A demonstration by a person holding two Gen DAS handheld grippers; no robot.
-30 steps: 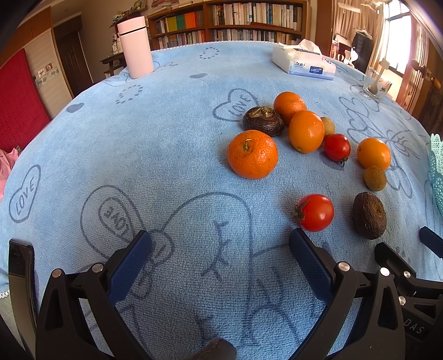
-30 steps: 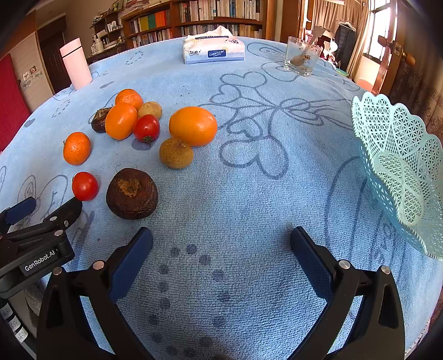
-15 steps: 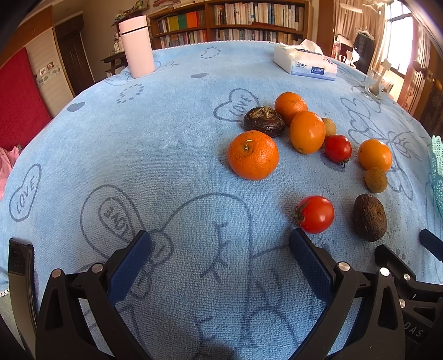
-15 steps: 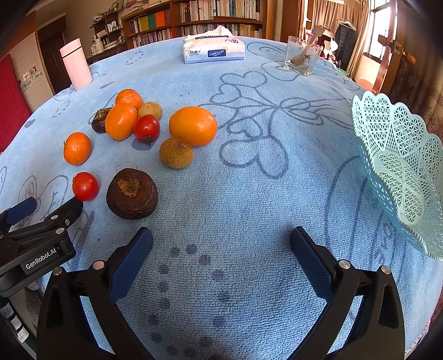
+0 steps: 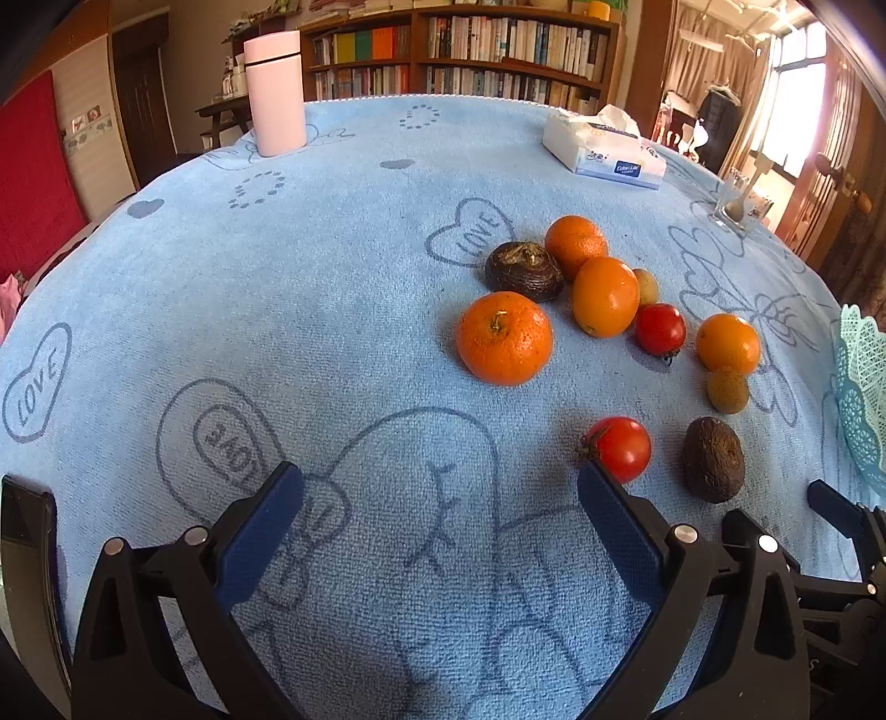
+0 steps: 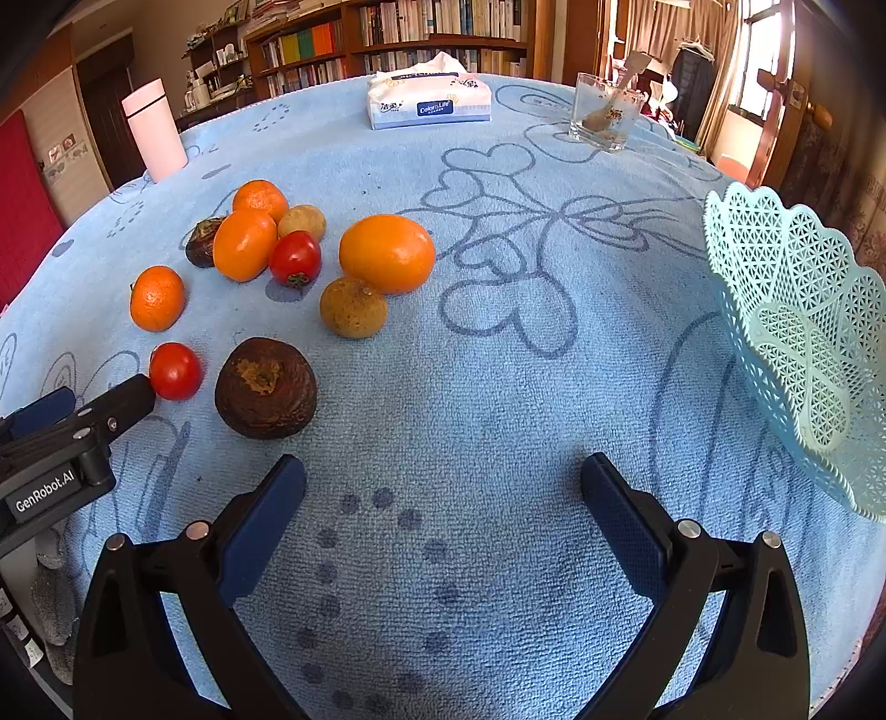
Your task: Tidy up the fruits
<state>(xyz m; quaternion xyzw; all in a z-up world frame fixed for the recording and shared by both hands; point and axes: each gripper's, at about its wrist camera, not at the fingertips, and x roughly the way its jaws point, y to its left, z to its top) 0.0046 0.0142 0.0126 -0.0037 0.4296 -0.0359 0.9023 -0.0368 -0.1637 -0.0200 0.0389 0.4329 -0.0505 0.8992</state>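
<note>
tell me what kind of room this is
Most likely a home living room or study: long bookshelves packed with books behind, a table under a blue towel-like cloth, and a curtained window.

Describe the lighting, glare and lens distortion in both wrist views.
Left wrist view: fisheye bulges the blue tablecloth into a dome; the window blows out white; the near tomato shows a small highlight. Right wrist view: same barrel bend, dark corners, fruit sharp, basket evenly lit.

Wooden bookshelves [image 5: 470, 50] behind; sunlit window [image 5: 797, 105] right.
</note>
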